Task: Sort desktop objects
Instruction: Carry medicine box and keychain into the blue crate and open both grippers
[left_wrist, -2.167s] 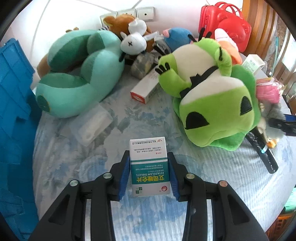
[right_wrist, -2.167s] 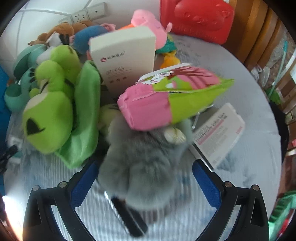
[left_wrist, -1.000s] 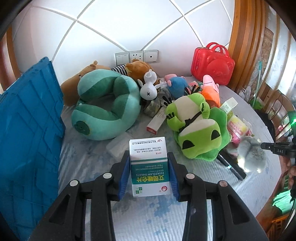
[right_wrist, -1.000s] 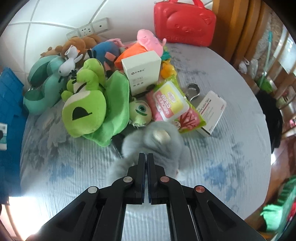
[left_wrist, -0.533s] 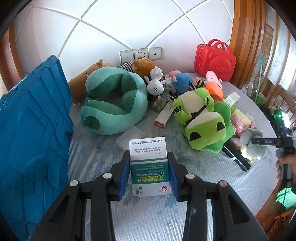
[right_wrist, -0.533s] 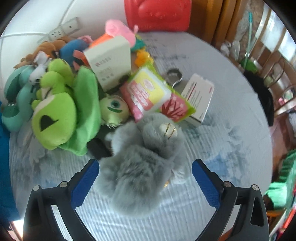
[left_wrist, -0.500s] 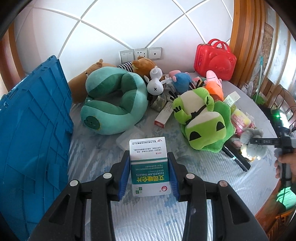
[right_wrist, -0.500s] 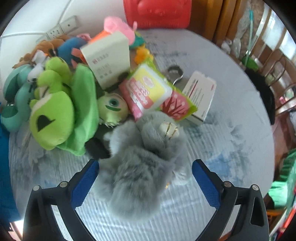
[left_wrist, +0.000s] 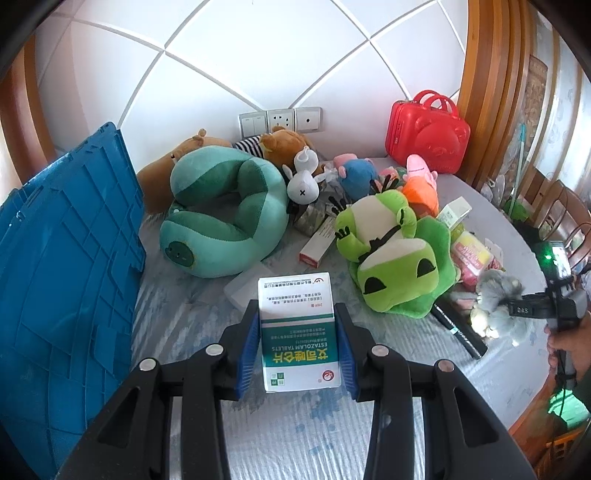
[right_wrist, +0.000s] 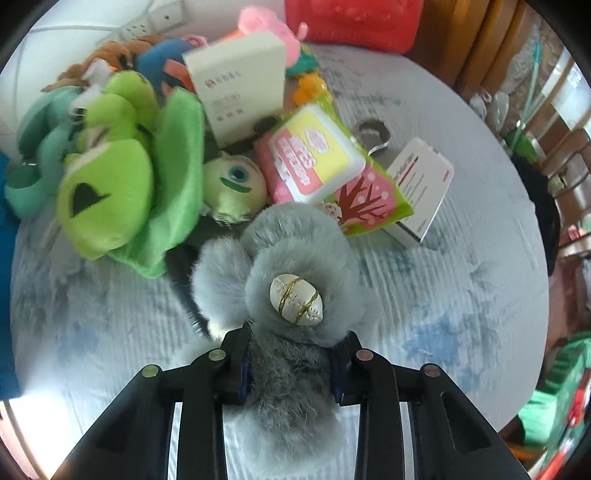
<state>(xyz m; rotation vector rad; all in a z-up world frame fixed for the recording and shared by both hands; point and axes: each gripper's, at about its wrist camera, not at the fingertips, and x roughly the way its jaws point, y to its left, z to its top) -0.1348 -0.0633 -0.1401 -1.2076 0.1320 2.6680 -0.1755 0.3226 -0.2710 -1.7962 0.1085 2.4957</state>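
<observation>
Right now my left gripper (left_wrist: 300, 352) has its two blue-padded fingers (left_wrist: 246, 350) pressed flat against the long sides of a white and green tablet box (left_wrist: 298, 332), so it is closed on the box and holding it above the table (left_wrist: 295, 435). The box's long axis runs straight away from me along the fingers. Its white end points toward the pile of toys, and its green end sits nearest the camera. The printing reads upside down from here.

To the left stands a blue crate (left_wrist: 66, 266). Ahead lie a teal neck pillow (left_wrist: 225, 210), a green frog plush (left_wrist: 391, 254), a red and white carton (left_wrist: 318, 242) between them, and a red case (left_wrist: 426, 134) by the wall.

My right gripper (right_wrist: 291, 365) has closed in on the lower body of a grey furry toy (right_wrist: 291, 291); its fingers are sunk into the fur on both sides, leaving only a narrow gap filled by the toy. The toy's long axis also runs along the fingers, its rounded head pointing away from me, with a white oval bead wrapped in gold thread (right_wrist: 296, 301) facing the camera. I cannot tell whether it rests on the table or hangs clear of it.

Just beyond the toy's head lie a pink and yellow wipes pack (right_wrist: 317, 162), a one-eyed green plush (right_wrist: 234, 184) and a white box (right_wrist: 243, 81). A flat white carton (right_wrist: 421, 190) lies to the right, partly under the wipes pack.
</observation>
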